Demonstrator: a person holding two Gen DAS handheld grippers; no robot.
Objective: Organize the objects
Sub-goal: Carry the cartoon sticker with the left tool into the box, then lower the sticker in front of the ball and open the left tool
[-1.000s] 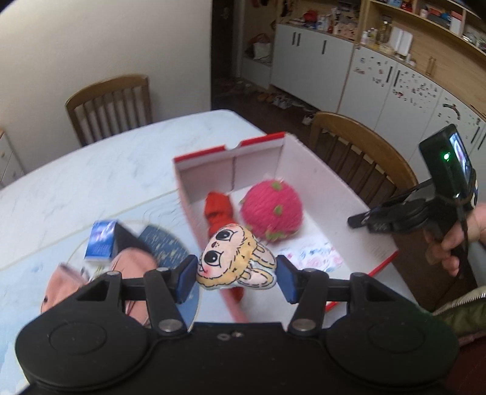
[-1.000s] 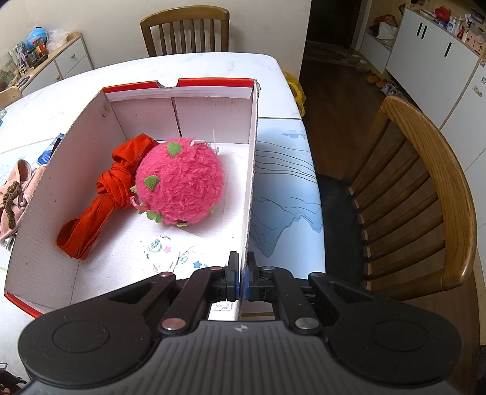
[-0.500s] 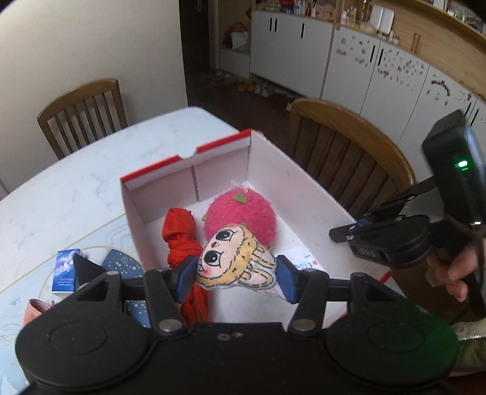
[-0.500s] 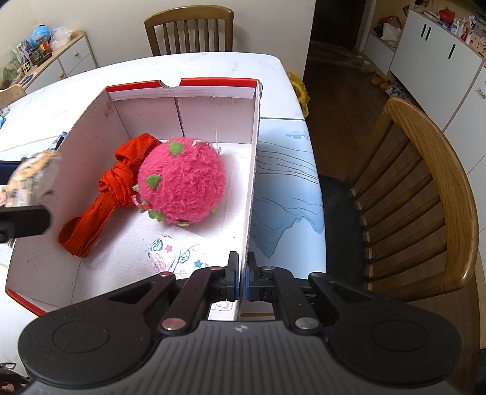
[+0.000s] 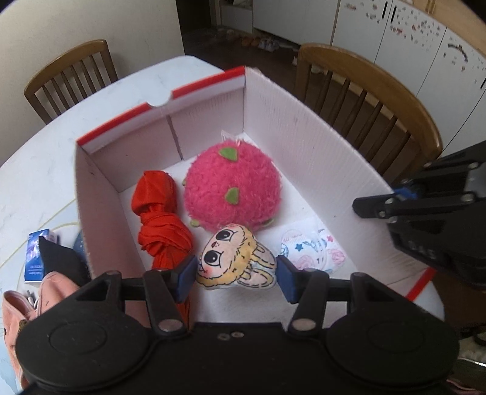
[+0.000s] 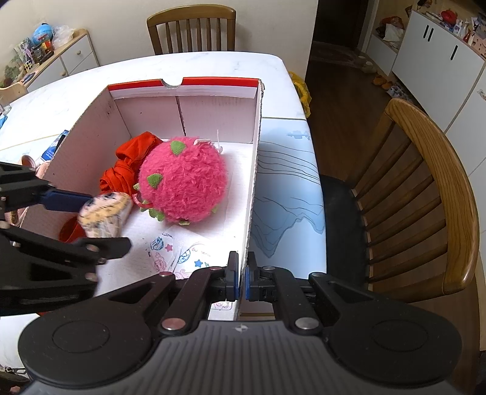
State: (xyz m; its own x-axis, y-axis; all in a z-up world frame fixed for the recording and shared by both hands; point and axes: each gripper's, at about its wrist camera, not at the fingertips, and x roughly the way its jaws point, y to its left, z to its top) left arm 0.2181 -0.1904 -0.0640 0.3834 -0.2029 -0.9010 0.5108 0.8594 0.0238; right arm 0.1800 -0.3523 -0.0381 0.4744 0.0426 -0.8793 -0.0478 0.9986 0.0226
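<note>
A white cardboard box [image 5: 303,136] [image 6: 212,112] with a red rim stands on the table. Inside lie a fuzzy pink ball plush [image 5: 232,191] [image 6: 182,182], a knotted red cloth [image 5: 161,218] [image 6: 121,173] and a printed paper pack [image 5: 313,252] [image 6: 176,252]. My left gripper [image 5: 235,273] [image 6: 100,218] is shut on a small cartoon-face plush [image 5: 237,261] [image 6: 104,215] and hangs over the box's near-left part, beside the pink ball. My right gripper [image 6: 242,275] [image 5: 398,194] is shut on the box's right wall near the front corner.
Left of the box lie a small blue carton [image 5: 36,255] and a pink bag [image 5: 18,307]. A wooden chair [image 6: 425,194] stands close on the right of the table, another [image 6: 191,27] at the far end. A pale blue mat [image 6: 285,188] lies beside the box.
My left gripper carried the cartoon-face plush from left of the box to over its inside and came lower. The right gripper kept still on the wall.
</note>
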